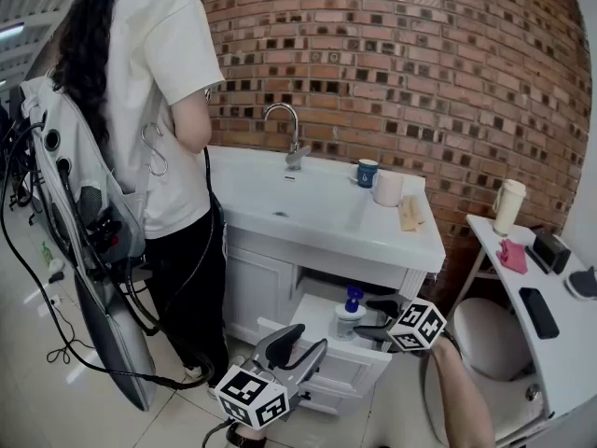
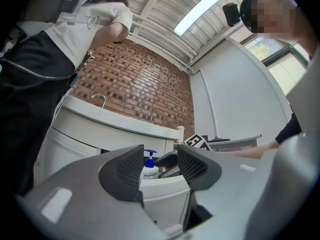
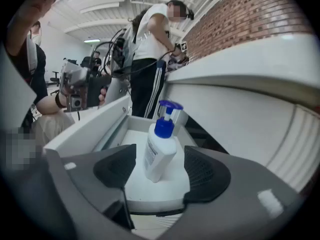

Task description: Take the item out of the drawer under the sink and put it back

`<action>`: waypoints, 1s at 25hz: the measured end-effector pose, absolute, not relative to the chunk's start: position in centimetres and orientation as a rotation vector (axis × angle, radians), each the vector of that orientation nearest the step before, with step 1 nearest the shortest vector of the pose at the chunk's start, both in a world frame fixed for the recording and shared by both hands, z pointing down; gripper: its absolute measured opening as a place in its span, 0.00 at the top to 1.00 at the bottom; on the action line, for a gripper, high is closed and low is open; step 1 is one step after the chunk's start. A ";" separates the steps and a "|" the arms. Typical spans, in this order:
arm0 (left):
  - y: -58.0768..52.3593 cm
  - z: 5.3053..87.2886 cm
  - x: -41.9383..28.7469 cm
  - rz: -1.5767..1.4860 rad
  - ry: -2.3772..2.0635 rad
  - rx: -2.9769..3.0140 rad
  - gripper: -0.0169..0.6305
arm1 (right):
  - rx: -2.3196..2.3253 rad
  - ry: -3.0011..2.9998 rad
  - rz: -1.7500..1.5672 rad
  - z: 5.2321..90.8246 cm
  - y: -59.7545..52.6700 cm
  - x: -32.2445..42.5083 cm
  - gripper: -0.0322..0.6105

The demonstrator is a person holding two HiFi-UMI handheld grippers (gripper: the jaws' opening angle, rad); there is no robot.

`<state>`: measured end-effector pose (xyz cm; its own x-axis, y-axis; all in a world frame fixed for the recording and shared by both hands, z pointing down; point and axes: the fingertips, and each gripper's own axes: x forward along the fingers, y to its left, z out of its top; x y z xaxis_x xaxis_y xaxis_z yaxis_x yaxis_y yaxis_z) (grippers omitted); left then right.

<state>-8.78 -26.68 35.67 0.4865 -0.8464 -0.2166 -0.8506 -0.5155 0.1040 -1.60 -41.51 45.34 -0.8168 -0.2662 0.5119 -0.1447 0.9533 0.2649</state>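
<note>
The pump bottle [image 1: 351, 313] stands on the white floor of the open drawer [image 1: 347, 370], which is pulled out from under the sink [image 1: 422, 249]. The bottle is white with a blue pump head, and it is near the right end of the drawer, under the sink's edge.

My right gripper [image 1: 378, 318] is at the right side of the drawer and points toward the bottle. In the right gripper view its jaws are spread wide, and the bottle [image 3: 161, 151] is seen in the gap of the gripper [image 3: 160, 171], a little nearer to the left pad. There is free space on both sides, so neither pad touches it. I cannot tell if the bottle is already between the tips or just ahead of them.

My left gripper [image 1: 303, 342] is lower, at the front panel of the drawer. Its jaws are also spread and hold nothing. In the left gripper view the top edge of the drawer front [image 2: 165, 194] shows between the pads of the gripper [image 2: 160, 166], and the bottle [image 2: 149, 168] is behind that edge, well apart from this gripper. I cannot tell if the jaws touch the panel.

Another person [image 1: 159, 110] stands at the left end of the sink, near the faucet [image 1: 289, 133].
</note>
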 end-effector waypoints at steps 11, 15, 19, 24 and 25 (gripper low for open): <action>-26.4 35.4 -9.5 0.450 1.551 -2.697 0.64 | 0.352 -2.608 -0.383 43.9 -40.7 -3.1 0.62; -26.4 35.6 -9.2 0.447 1.534 -2.701 0.65 | 0.541 -2.752 -0.488 36.3 -37.7 0.7 0.63; -26.2 35.7 -9.4 0.427 1.530 -2.700 0.65 | 0.581 -2.862 -0.445 31.9 -32.2 4.5 0.63; -26.4 35.8 -10.3 0.448 1.555 -2.700 0.65 | 0.510 -2.906 -0.287 32.3 -27.8 6.4 0.65; -26.5 35.9 -10.3 0.453 1.560 -2.703 0.66 | 0.494 -2.920 -0.258 32.6 -27.2 6.6 0.66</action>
<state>-10.34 -26.45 35.86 0.4696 -0.8495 -0.2404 -0.8462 -0.5107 0.1521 6.64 -27.20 32.59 -0.9308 -0.3390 0.1368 -0.3098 0.9301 0.1973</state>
